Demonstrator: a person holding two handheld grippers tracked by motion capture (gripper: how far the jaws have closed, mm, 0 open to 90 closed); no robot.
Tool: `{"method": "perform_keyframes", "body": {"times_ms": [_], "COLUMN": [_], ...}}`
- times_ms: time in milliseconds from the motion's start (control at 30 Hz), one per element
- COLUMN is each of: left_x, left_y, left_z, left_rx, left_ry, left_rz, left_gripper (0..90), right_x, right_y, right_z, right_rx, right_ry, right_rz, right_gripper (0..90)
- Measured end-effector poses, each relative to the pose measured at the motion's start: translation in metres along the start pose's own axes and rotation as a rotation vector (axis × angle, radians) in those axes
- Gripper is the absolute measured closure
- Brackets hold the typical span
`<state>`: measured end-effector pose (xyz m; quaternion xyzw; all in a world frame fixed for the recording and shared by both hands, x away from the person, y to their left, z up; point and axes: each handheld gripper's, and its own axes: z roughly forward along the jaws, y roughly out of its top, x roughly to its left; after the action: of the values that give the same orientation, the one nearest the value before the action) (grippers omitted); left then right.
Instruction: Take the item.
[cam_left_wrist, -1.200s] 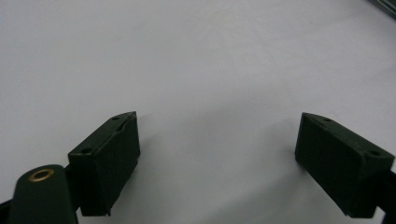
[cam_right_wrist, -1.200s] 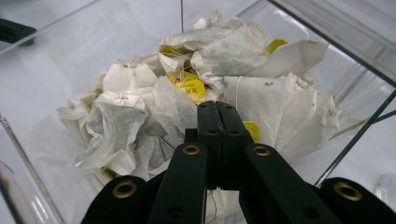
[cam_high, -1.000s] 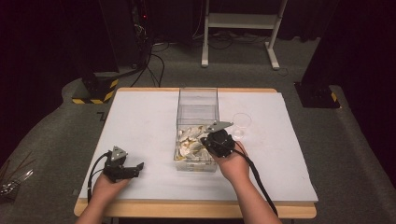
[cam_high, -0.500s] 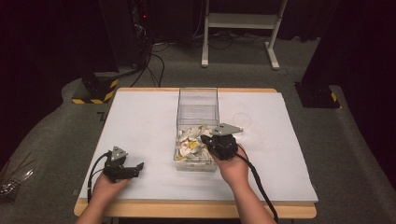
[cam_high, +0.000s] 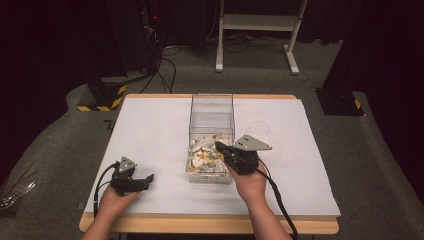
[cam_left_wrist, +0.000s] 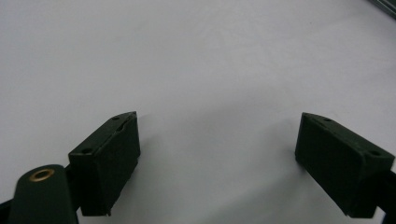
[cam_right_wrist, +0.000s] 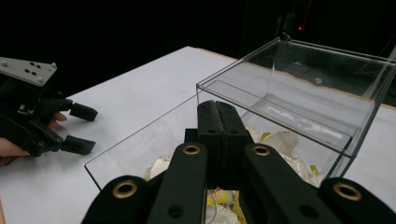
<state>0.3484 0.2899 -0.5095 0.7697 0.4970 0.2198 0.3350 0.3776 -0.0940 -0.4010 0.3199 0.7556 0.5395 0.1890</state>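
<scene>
Clear box (cam_high: 211, 120) sits mid-desk (cam_high: 150, 130), with loads of bare room to its left and right. Right gripper (cam_high: 223, 148) hovers over the box's near end, fingers pressed together, holding nothing. Its own view shows the crumpled scraps (cam_right_wrist: 280, 140) inside. Left gripper (cam_high: 148, 178) rests near the front edge, fingers wide apart, empty.

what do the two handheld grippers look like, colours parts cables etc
Both are black. The left gripper has two blocky rectangular jaws and a small grey three-cornered plate on top. The right gripper carries a larger grey plate with small holes. Brass-coloured rivets sit in its linkage arms. A black cable trails from it along the forearm; another loops from the left one. No sleeves show on the forearms.
</scene>
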Motion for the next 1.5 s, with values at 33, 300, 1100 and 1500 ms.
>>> {"method": "perform_keyframes", "body": {"times_ms": [33, 300, 1100, 1500], "left_x": [0.0, 0.0, 0.0, 0.0], "left_y": [0.0, 0.0, 0.0, 0.0], "left_z": [0.0, 0.0, 0.0, 0.0], "left_rx": [-0.001, -0.001, -0.002, -0.001], "left_ry": [0.0, 0.001, 0.001, 0.001], "left_rz": [-0.002, 0.0, 0.0, 0.0], "left_gripper": [14.3, 14.4, 14.4, 14.4], "right_x": [0.0, -0.001, -0.009, -0.021], "right_y": [0.0, 0.0, 0.009, 0.013], "right_z": [0.0, -0.005, -0.037, -0.059], "right_rx": [-0.002, -0.039, -0.125, -0.171], "right_ry": [-0.001, -0.009, -0.04, -0.091], "right_rz": [0.0, 0.01, 0.022, 0.043], "right_gripper": [89.9, 89.9, 89.9, 89.9]}}
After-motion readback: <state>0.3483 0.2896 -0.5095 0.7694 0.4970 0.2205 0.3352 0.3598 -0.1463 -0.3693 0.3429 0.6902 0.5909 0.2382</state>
